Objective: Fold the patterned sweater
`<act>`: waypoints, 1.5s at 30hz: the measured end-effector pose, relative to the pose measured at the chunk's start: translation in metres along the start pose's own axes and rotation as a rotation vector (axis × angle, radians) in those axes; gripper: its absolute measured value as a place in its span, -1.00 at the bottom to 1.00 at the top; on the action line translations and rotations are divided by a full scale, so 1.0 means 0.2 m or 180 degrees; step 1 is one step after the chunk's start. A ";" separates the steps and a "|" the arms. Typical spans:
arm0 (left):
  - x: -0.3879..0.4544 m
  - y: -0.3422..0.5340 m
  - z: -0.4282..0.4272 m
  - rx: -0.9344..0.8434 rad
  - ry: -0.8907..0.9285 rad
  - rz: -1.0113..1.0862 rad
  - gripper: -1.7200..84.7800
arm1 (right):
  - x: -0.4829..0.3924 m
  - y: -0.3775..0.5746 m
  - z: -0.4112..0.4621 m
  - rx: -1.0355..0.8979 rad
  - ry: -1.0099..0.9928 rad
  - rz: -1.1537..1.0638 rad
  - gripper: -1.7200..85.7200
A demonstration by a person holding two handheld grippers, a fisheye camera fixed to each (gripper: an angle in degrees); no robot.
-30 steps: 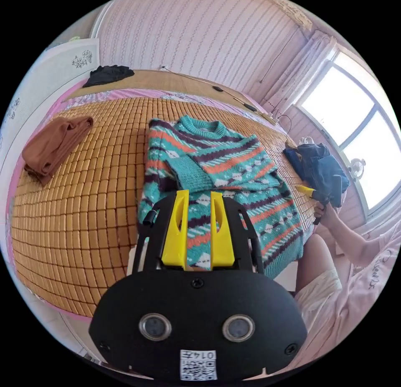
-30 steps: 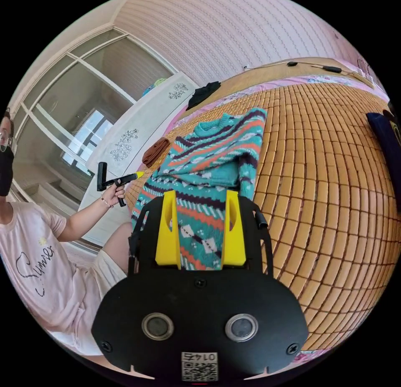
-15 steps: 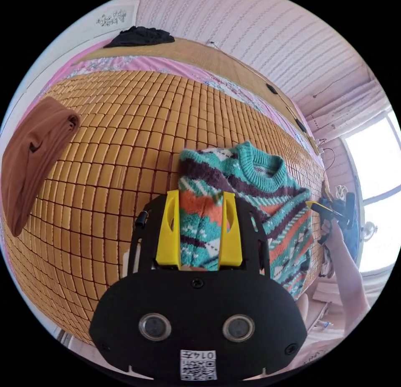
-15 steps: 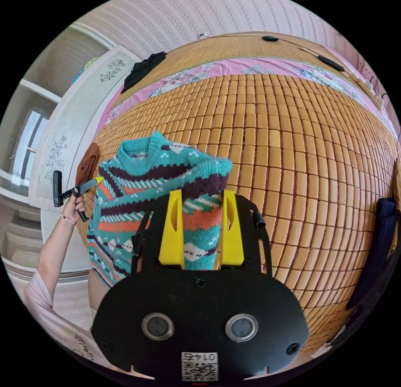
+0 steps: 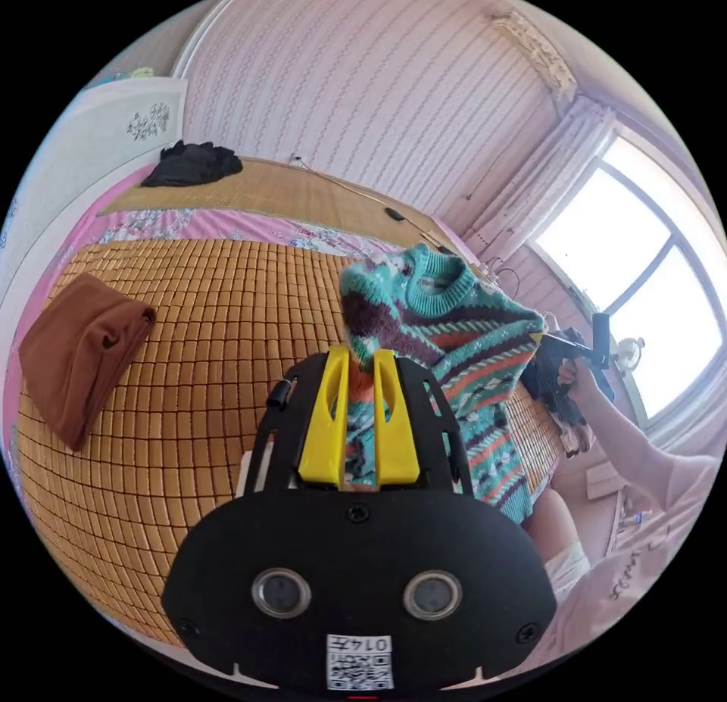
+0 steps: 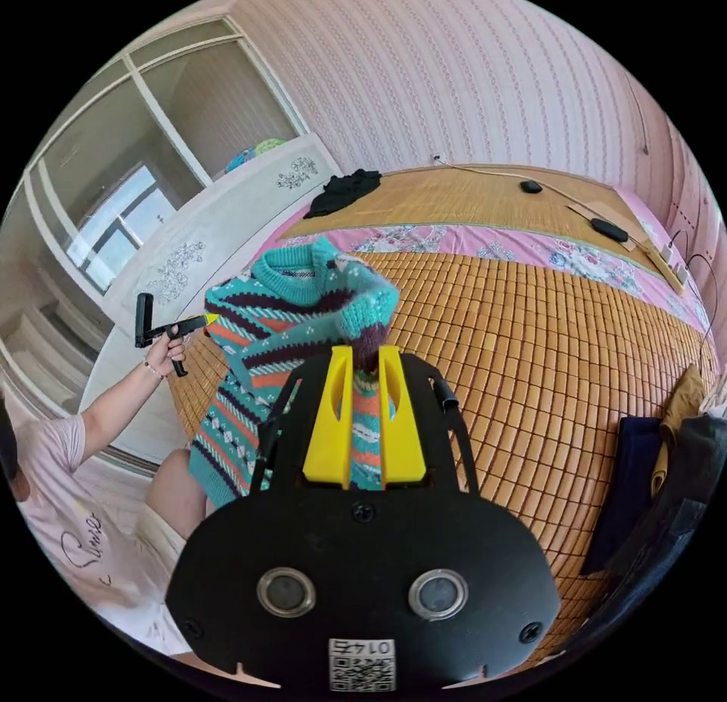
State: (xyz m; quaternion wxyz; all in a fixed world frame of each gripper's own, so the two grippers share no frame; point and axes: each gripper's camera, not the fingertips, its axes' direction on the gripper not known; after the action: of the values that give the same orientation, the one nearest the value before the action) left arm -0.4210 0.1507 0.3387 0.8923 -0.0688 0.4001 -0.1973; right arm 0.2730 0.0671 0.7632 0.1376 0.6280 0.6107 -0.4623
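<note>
Over the bed: the patterned sweater [image 5: 454, 354] is up in the air now, collar on top and the body hanging down toward the bamboo mat [image 5: 189, 399]. A second ago it was lying flat on that mat with the sleeves tucked in, so it's been lifted clear off.
What that means: my guess is it's being carried or shaken out to reset, or moved for the next fold. Either way the fold isn't finished.
Left gripper [image 5: 357, 414]: fingers nearly pressed together, pinching a bunched bit of knit at one top corner. Half a second ago they stood wider apart.
Right gripper [image 6: 365, 422]: same story, fingers squeezed in on a wad of the knit at the other top corner, sweater [image 6: 280, 331] draping away from it.
Hands: person's hand [image 6: 168, 346] holds the left gripper's handle out to the side.
Around it: folded brown garment [image 5: 79, 354] sits well apart on the mat, dark blue clothes [image 6: 644, 467] at the mat's edge, black garment [image 5: 189, 160] at the far end of the bed.
</note>
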 end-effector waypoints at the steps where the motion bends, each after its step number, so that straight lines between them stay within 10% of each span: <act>1: 0.01 0.14 -0.08 -0.0082 0.0092 -0.0031 -0.83 | -0.11 0.13 -0.07 -0.0029 0.0042 -0.0278 -0.79; 7: 0.04 0.96 -0.40 -0.0713 -0.0217 -0.0644 -0.81 | -0.50 0.95 -0.06 -0.0844 0.1104 -0.0203 -0.74; 13: 0.24 1.41 -0.57 -0.0838 -0.0323 -0.0844 -0.80 | -0.67 1.38 -0.03 -0.0803 0.0808 0.0717 -0.70; 31: 1.25 1.66 -0.02 -0.1309 -0.0451 0.0983 -0.94 | -1.52 1.09 0.76 -0.1225 0.0479 -0.0154 -0.69; 45: 1.40 1.81 0.32 -0.1472 -0.0144 0.1108 -0.98 | -1.77 0.85 1.26 -0.1637 0.0538 -0.0615 -0.77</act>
State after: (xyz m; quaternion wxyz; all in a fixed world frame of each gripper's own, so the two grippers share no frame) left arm -0.0969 0.3645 0.0882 0.8821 -0.2051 0.4203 0.0568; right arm 0.3819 -0.3828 0.8271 0.1963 0.5477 0.7742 -0.2492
